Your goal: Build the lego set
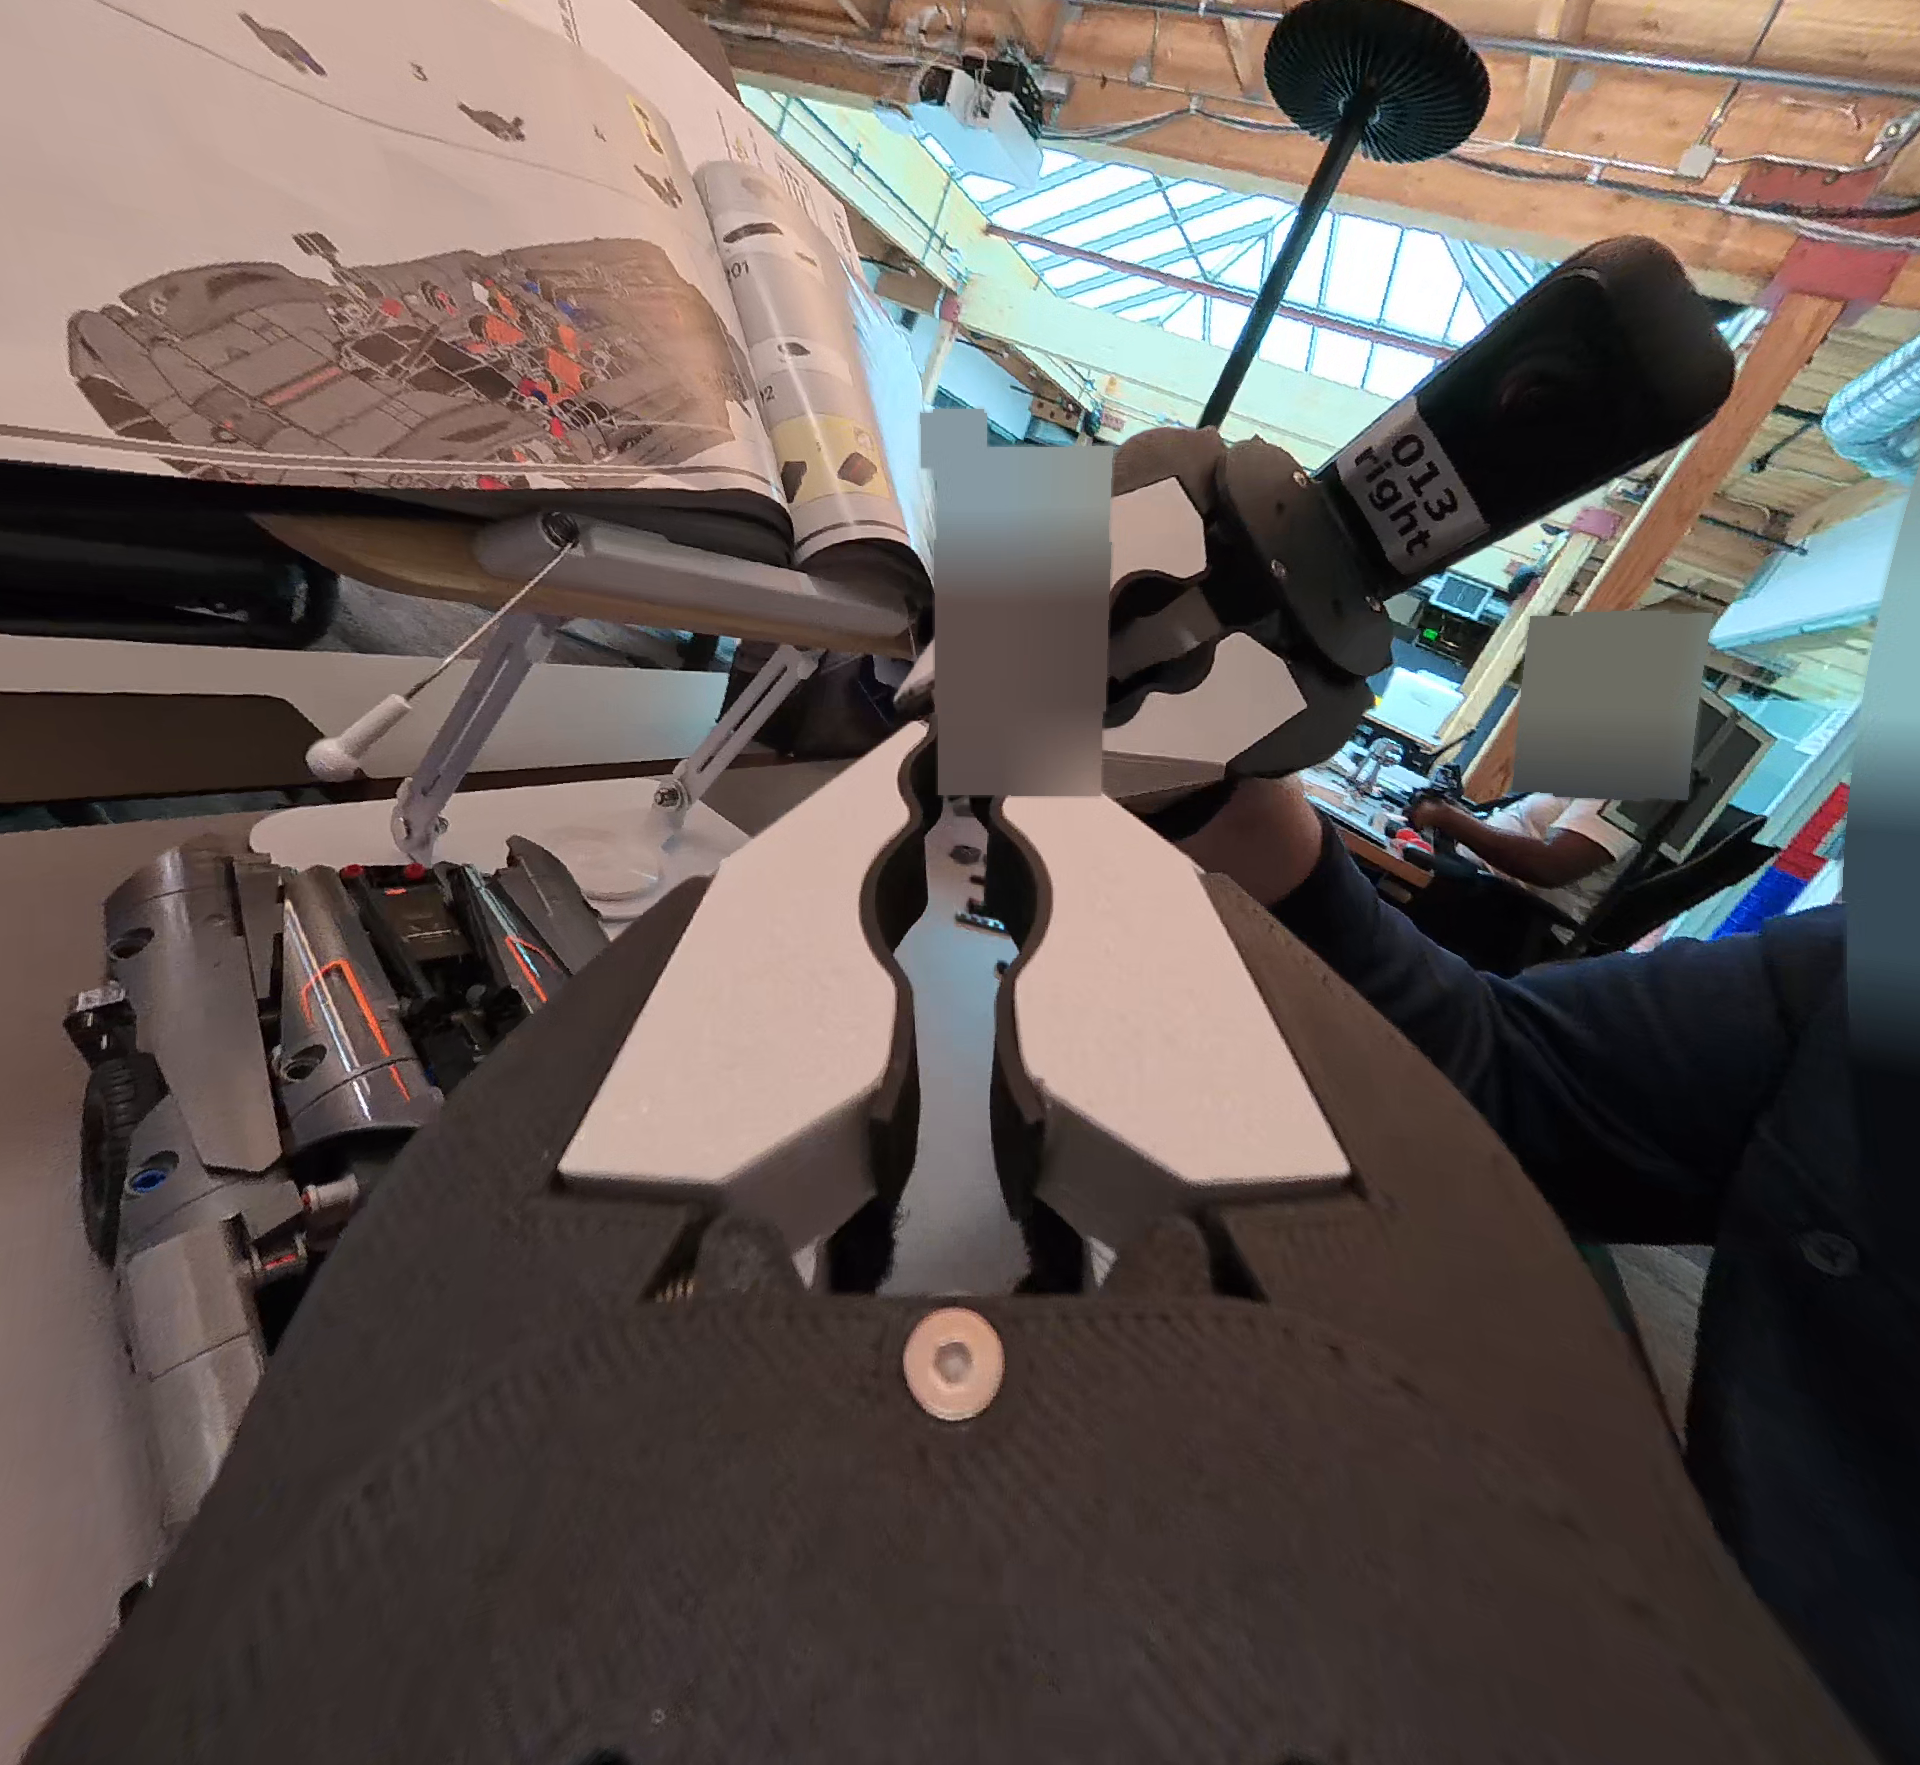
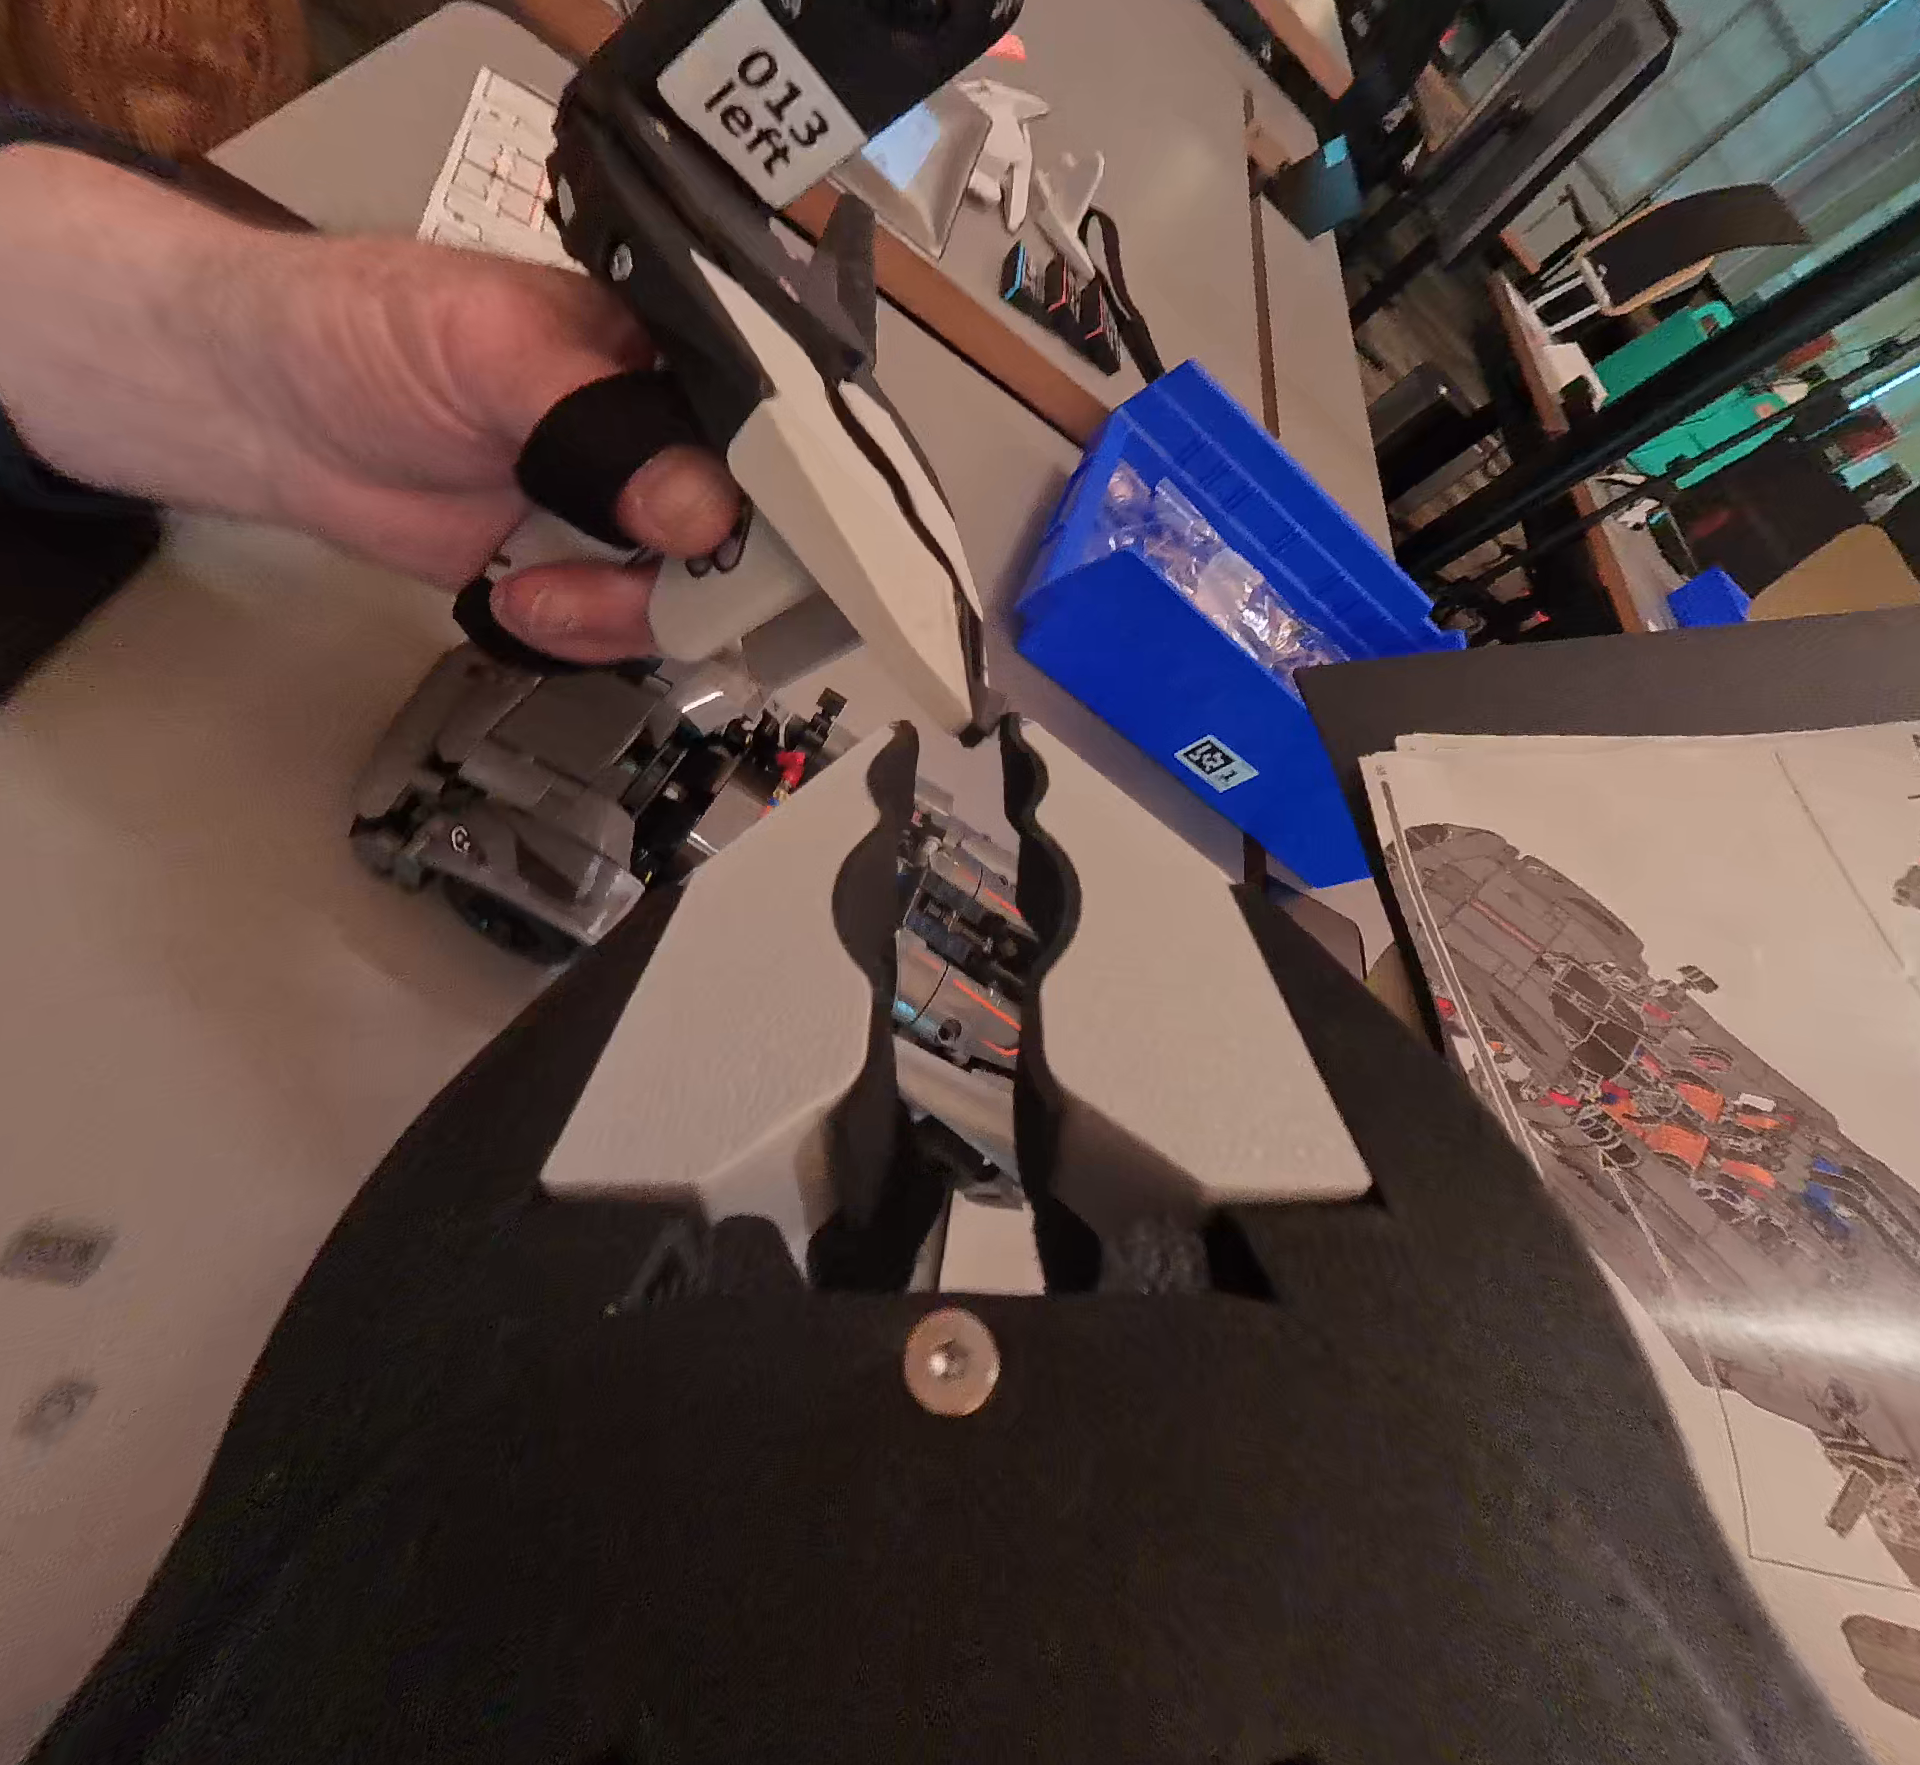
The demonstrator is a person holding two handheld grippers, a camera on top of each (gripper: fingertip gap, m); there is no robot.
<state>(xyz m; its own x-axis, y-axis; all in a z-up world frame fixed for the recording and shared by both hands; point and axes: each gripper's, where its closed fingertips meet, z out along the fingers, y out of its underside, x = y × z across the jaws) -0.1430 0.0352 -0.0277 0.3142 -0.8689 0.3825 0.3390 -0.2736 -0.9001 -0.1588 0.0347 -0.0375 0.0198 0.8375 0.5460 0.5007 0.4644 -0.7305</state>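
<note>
A grey lego car with orange lines [image 1: 312, 988] lies on the table left of my left gripper [image 1: 956, 780]; the right wrist view shows it [image 2: 520, 780] below the left hand. In that view my left gripper [image 2: 977, 718] comes in from the upper left, fingers together, with a small dark grey piece [image 2: 987, 723] at its tip. My right gripper [image 2: 956, 736] has its fingers a little apart, with the left gripper's tip between them. In the left wrist view my right gripper [image 1: 1143, 635] faces mine; a blurred patch hides both tips.
An open instruction book [image 1: 364, 313] rests on a tilted stand [image 1: 644, 562] behind the car, and it lies at the right in the right wrist view [image 2: 1662, 1040]. A blue bin [image 2: 1164, 635] with clear bags stands beyond the grippers. A person sits far back right [image 1: 1507, 842]. The tips of both grippers are at nearly the same place.
</note>
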